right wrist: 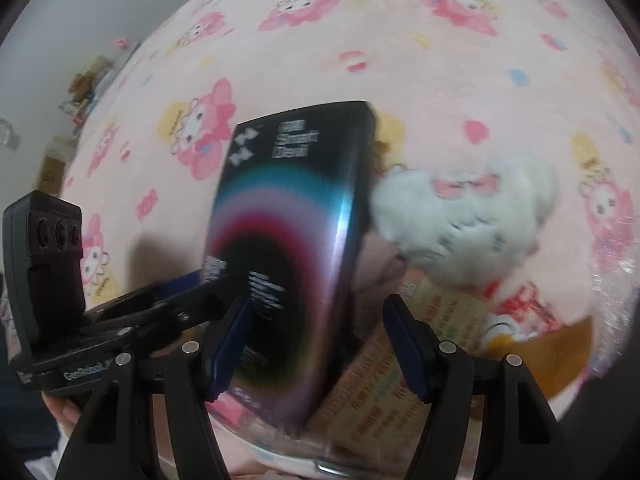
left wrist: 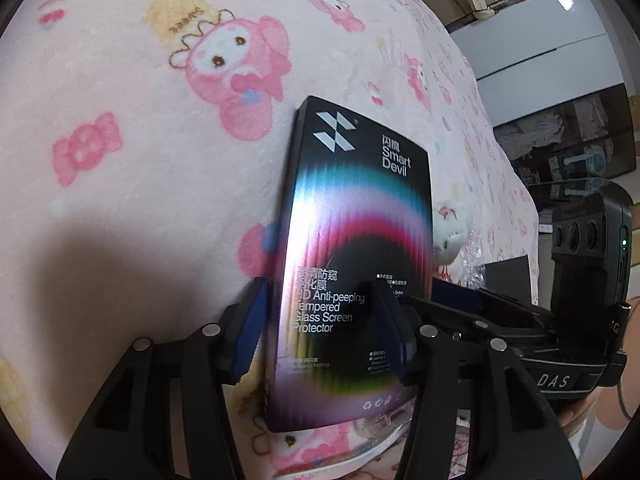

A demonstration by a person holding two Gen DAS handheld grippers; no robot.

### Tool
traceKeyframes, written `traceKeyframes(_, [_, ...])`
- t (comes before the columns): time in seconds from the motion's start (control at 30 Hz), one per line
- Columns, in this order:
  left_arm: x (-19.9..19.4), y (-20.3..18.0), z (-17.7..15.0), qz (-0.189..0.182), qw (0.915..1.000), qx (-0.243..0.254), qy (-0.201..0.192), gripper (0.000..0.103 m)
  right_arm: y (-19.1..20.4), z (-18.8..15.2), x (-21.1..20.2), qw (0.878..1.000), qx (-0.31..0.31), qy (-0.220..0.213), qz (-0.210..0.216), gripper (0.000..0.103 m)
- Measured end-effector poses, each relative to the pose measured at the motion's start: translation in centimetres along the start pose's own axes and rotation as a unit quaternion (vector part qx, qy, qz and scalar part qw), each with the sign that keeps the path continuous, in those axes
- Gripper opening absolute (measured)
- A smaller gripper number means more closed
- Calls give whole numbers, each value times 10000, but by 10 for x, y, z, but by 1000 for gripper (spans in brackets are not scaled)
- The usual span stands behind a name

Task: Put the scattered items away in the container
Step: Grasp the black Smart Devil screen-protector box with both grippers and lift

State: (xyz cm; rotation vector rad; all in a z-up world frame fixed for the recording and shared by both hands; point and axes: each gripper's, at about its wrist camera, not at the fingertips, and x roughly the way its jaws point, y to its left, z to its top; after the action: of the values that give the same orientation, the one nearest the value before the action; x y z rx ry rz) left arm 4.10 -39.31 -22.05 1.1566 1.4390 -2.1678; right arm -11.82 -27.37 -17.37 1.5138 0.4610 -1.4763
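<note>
A black screen-protector box (left wrist: 356, 216) with a rainbow print stands upright over the pink cartoon blanket. My left gripper (left wrist: 318, 284) is shut on its lower half: one blue pad sits at the box's left edge, the other lies on its printed face. The right wrist view shows the same box (right wrist: 288, 240) and the left gripper (right wrist: 216, 280) reaching in from the left. My right gripper (right wrist: 316, 300) is open around the box's lower part, its right pad well clear. The box's bottom end hangs just above a clear container (right wrist: 280, 458), whose rim shows at the bottom edge.
A white plush toy (right wrist: 468, 216) in a crinkly clear bag lies right of the box, beside yellow printed cards (right wrist: 400, 384). The pink blanket (left wrist: 120, 100) spreads left and behind. Past the bed's edge stand white furniture and shelves (left wrist: 560, 80).
</note>
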Motion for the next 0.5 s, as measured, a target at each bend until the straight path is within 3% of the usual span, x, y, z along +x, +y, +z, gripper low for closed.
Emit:
traceKeyframes(0.03, [-3,0,-1,8,10000,16,11,47,-1,-1,0,9997,-5,12,237,56])
traceKeyframes(0.07, [-7,-1,-3,29,10000,58,6,46,-3,-3,2,9992,70,58,401,54])
traceKeyframes(0.13, [-18,-7,-9,47,9998,179,26,46,-5,-8,-1,9991,131,27,392,49])
traceKeyframes(0.3, [-48,-45,-20,213,9965,771,-225,46,-5,-23,-42,9960,365,-624,529,47])
traceKeyframes(0.5, [-81,-85,-28,-114,9933,1049,-464,46,9,-45,-103,9925,170,-1168,306,47])
